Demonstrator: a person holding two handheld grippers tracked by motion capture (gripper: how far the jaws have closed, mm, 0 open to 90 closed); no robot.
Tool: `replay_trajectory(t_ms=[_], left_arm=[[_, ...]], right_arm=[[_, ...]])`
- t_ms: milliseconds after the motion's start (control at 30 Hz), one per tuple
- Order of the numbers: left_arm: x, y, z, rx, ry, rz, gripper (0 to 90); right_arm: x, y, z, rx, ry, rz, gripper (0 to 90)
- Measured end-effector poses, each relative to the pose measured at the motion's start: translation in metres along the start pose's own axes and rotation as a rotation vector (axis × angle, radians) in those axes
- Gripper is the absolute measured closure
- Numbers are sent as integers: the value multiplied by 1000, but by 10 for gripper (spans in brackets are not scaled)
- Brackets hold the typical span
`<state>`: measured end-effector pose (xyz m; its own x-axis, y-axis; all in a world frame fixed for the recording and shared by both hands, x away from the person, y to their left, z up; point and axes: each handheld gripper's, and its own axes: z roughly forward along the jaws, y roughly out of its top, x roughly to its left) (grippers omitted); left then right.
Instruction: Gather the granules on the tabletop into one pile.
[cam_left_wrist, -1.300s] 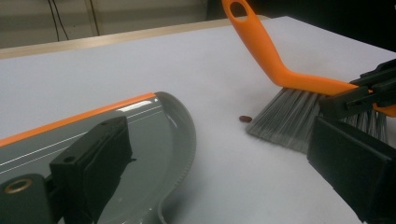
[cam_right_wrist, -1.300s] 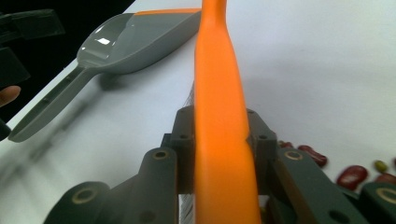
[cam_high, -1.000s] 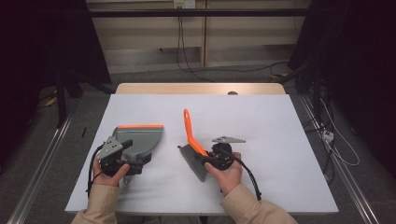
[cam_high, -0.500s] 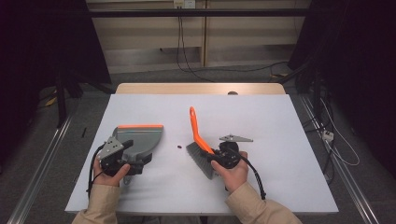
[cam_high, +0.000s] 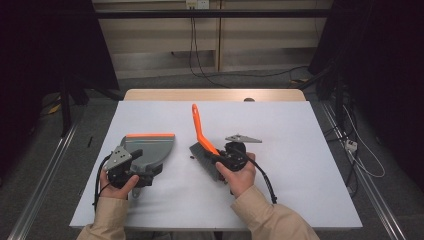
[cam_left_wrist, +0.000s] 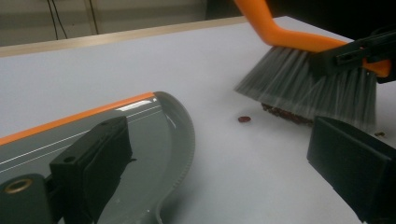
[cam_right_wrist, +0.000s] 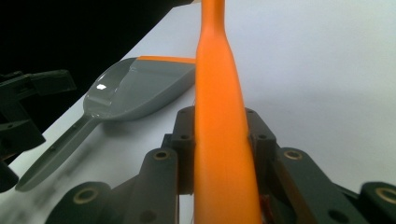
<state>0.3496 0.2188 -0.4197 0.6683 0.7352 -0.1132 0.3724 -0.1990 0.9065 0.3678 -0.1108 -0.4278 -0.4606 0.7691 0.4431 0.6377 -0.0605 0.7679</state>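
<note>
A grey dustpan (cam_high: 150, 149) with an orange front lip lies flat on the white table at the left. My left gripper (cam_high: 142, 165) straddles its handle end with jaws spread wide; one jaw hangs over the pan (cam_left_wrist: 154, 135), the other stands off to the side. My right gripper (cam_high: 216, 159) is shut on the orange handle of a hand brush (cam_high: 199, 127). The brush's grey bristles (cam_left_wrist: 308, 88) rest on the table just right of the pan. Dark red crumbs (cam_left_wrist: 285, 114) lie under the bristles, and one bit (cam_left_wrist: 243, 119) lies loose between brush and pan. The handle (cam_right_wrist: 217, 107) runs up between my right jaws.
The white tabletop (cam_high: 300, 165) has open room to the right and behind. A wooden strip (cam_high: 215, 95) edges its far side. Metal rails and cables (cam_high: 350, 150) run along the floor on both sides.
The right gripper and brush edged right, then came back left and a little farther away. The left gripper and dustpan stayed put.
</note>
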Motion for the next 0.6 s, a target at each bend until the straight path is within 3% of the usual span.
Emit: replay_trajectory(t_ms=[333, 400, 500, 600], left_arm=[[2, 0, 0, 1, 3, -3, 62], [2, 0, 0, -2, 3, -5, 62], [3, -1, 0, 0, 4, -4, 62], [3, 0, 1, 1, 2, -2, 62]], right_arm=[[27, 2, 41, 35, 19, -15, 713], [27, 0, 46, 53, 15, -7, 713], [24, -4, 48, 86, -44, -20, 713], [14, -6, 43, 90, -57, 18, 712]])
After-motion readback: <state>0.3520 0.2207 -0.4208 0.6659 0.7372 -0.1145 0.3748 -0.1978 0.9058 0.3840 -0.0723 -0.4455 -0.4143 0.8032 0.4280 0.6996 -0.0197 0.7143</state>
